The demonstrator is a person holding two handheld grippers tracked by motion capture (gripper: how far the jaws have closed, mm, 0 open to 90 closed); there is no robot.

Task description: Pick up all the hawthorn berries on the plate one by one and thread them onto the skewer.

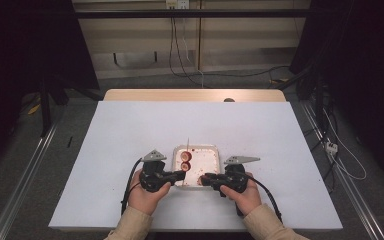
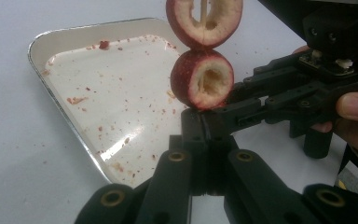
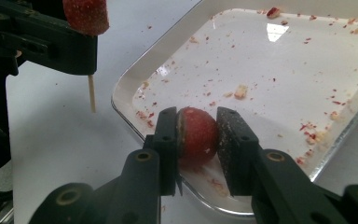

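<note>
Red crumbs litter the tray (image 1: 207, 150), over whose left edge the left gripper (image 2: 200, 123) pinches an upright skewer (image 3: 92, 93) with two fruit halves (image 2: 202, 79), while the right gripper (image 3: 196, 135) squeezes another half (image 3: 196, 137).

Glossy metal tray (image 3: 135, 88); thin wooden skewer (image 3: 92, 93); matt white table cover (image 1: 130, 130).

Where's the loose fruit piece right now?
Between the right gripper pads, the red fruit piece sits over the tray near edge in the right gripper view.
</note>
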